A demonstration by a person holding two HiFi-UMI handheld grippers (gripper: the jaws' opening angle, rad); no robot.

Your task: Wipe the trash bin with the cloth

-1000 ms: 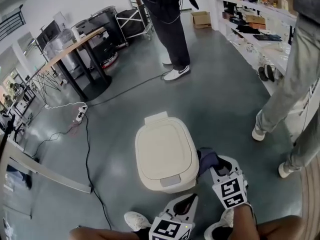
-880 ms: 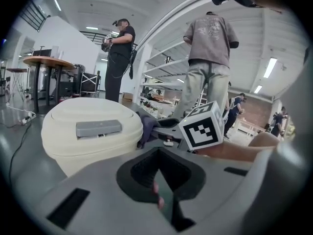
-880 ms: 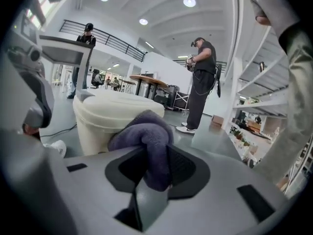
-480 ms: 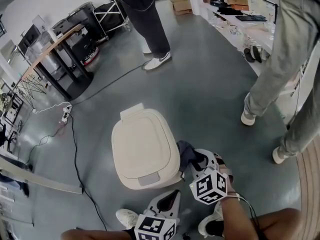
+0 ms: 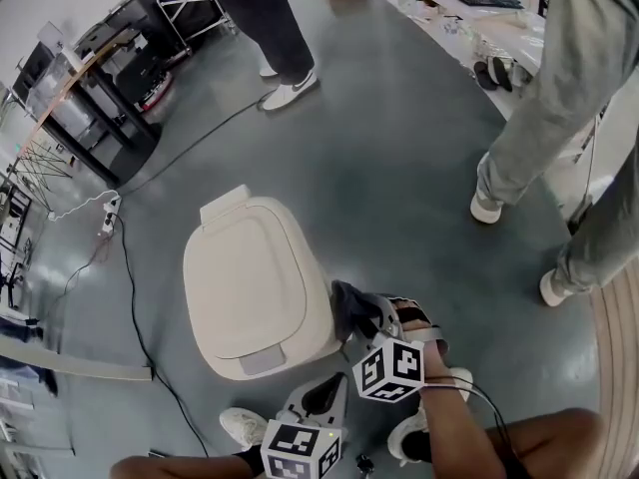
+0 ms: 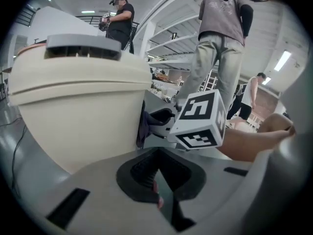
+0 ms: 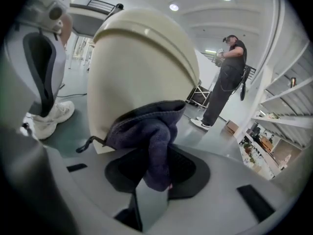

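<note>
A cream trash bin (image 5: 250, 282) with a closed lid stands on the grey floor. The same trash bin (image 7: 139, 72) fills the right gripper view. My right gripper (image 5: 371, 317) is shut on a dark blue cloth (image 5: 351, 307) and holds it against the bin's right side wall. In the right gripper view the cloth (image 7: 151, 136) bunches between the jaws and touches the wall. My left gripper (image 5: 321, 399) hangs low in front of the bin, its jaws closed with nothing between them. In the left gripper view the trash bin (image 6: 78, 102) rises at the left, with the right gripper (image 6: 161, 119) and cloth (image 6: 143, 126) beside it.
Two people stand close: dark trousers and white shoes (image 5: 285, 88) at the far side, grey trousers (image 5: 539, 118) at the right. A black cable (image 5: 130, 277) and a power strip (image 5: 108, 216) lie left of the bin. Shelves (image 5: 469, 8) line the far right. My shoe (image 5: 245, 427) is below.
The head view has shifted, so the bin sits further left and lower in it. My right gripper has stayed pressed to the bin's right side with the cloth, now nearer the front.
</note>
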